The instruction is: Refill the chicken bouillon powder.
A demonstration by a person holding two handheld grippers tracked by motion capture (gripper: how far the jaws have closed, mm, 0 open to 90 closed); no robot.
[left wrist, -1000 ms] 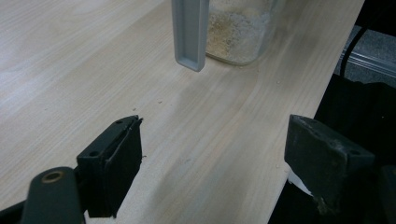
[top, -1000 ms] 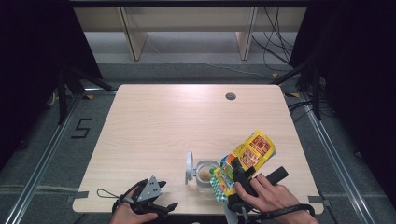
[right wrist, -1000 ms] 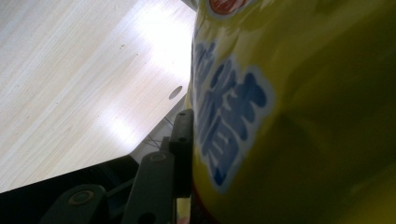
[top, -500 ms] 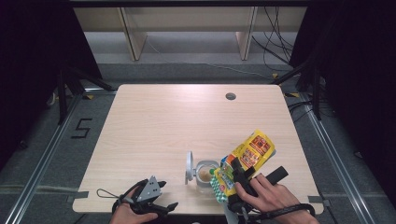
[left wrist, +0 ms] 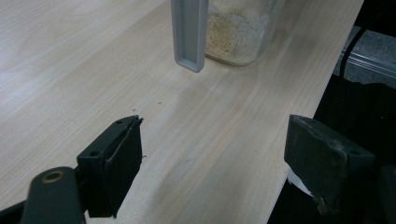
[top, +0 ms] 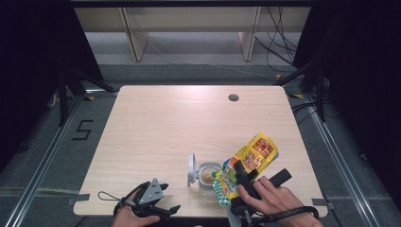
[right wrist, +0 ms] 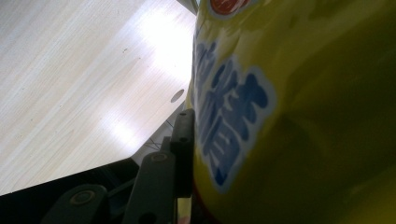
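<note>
A yellow snack bag [top: 250, 161] is tilted over a clear container [top: 207, 176] with crumbs inside and a grey hinged lid [top: 191, 168] standing open. My right gripper [top: 242, 178] is shut on the bag; in the right gripper view the bag [right wrist: 289, 102] presses against one black jaw. My left gripper [top: 158, 201] rests at the table's front edge, left of the container, open with nothing between its jaws. In the left gripper view [left wrist: 210, 163] the container [left wrist: 238, 28] and its lid [left wrist: 189, 32] lie ahead.
The wooden table [top: 189, 123] has a cable hole [top: 233, 98] at the back right. Its front edge lies right under both hands. Shelf legs and cables stand beyond the far edge.
</note>
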